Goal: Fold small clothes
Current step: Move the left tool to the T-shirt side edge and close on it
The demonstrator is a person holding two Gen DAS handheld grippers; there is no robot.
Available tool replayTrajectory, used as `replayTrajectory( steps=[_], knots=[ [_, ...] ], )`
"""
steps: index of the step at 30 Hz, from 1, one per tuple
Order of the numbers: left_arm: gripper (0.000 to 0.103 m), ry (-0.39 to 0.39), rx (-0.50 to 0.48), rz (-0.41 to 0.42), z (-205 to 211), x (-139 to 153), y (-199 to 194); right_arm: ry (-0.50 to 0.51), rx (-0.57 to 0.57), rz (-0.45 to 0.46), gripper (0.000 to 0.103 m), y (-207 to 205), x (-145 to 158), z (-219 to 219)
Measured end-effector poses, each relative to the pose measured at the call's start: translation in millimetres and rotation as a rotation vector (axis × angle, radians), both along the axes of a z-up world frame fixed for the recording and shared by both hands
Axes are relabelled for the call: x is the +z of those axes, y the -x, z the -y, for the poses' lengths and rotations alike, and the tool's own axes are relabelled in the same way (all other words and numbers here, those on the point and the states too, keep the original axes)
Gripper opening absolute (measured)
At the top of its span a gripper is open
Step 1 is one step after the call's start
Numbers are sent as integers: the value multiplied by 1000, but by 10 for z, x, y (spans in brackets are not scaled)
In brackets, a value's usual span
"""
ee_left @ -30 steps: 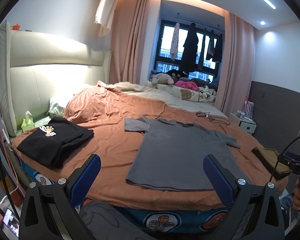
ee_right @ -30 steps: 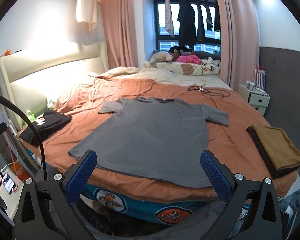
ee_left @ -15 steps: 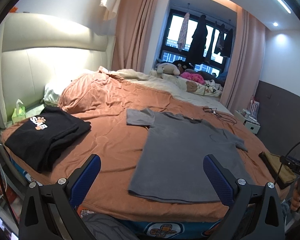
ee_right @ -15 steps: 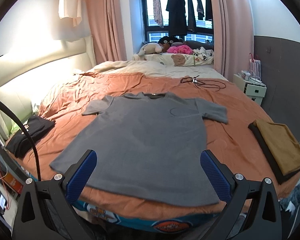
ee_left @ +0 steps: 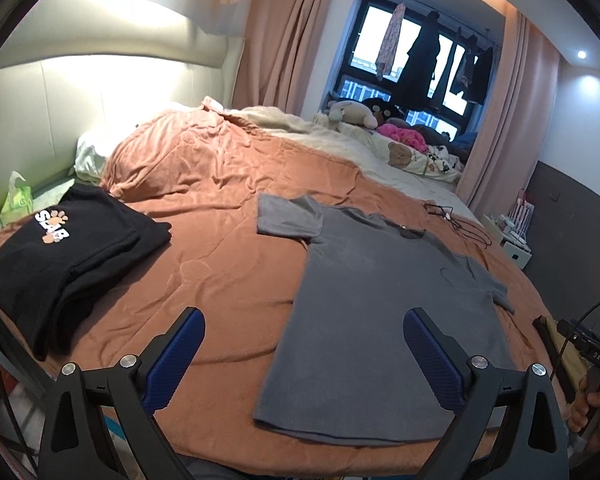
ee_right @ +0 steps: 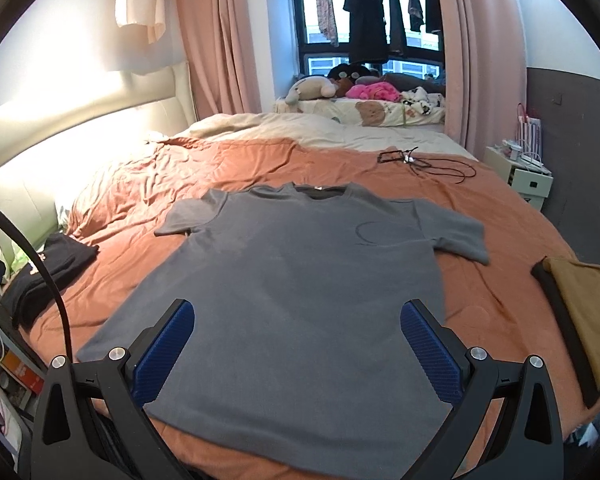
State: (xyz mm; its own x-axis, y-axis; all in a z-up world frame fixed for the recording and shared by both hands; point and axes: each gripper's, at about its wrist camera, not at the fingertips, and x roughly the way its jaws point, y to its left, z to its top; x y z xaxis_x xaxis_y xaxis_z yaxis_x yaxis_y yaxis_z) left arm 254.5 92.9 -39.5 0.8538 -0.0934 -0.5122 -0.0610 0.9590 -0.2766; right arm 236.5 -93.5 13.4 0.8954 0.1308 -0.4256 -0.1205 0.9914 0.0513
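Note:
A grey T-shirt (ee_left: pixel 384 312) (ee_right: pixel 300 280) lies spread flat, front up, on the orange bedcover (ee_left: pixel 220 272) (ee_right: pixel 236 160), its hem toward me and its collar away. My left gripper (ee_left: pixel 300 344) hangs open above the shirt's left hem corner and the bare cover beside it, holding nothing. My right gripper (ee_right: pixel 296 340) is open over the lower middle of the shirt, above the cloth, with nothing between its blue pads (ee_right: pixel 428 348). A hand (ee_left: pixel 592 412) holding the right gripper's handle shows at the right edge of the left wrist view.
A folded black garment (ee_left: pixel 60 256) (ee_right: pixel 48 268) with a paw logo lies at the left edge of the bed. A folded mustard and black stack (ee_right: pixel 580 308) lies at the right edge. Cables (ee_right: pixel 424 162) and plush toys (ee_right: pixel 312 90) sit farther back.
Both grippers have moved forward and lower toward the bed, so the grey shirt looks larger and nearer. The shirt itself has not moved, and both grippers stayed open.

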Motion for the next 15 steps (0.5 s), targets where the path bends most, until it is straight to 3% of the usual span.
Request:
replayTrajectory(
  steps=[10, 15],
  knots=[
    [79, 40, 9, -89, -88, -230, -778, -1, 32, -76, 100, -719, -57, -52],
    [76, 48, 3, -128, -172, -346, -1241, -8, 52, -115, 97, -1039, -85, -39]
  ],
)
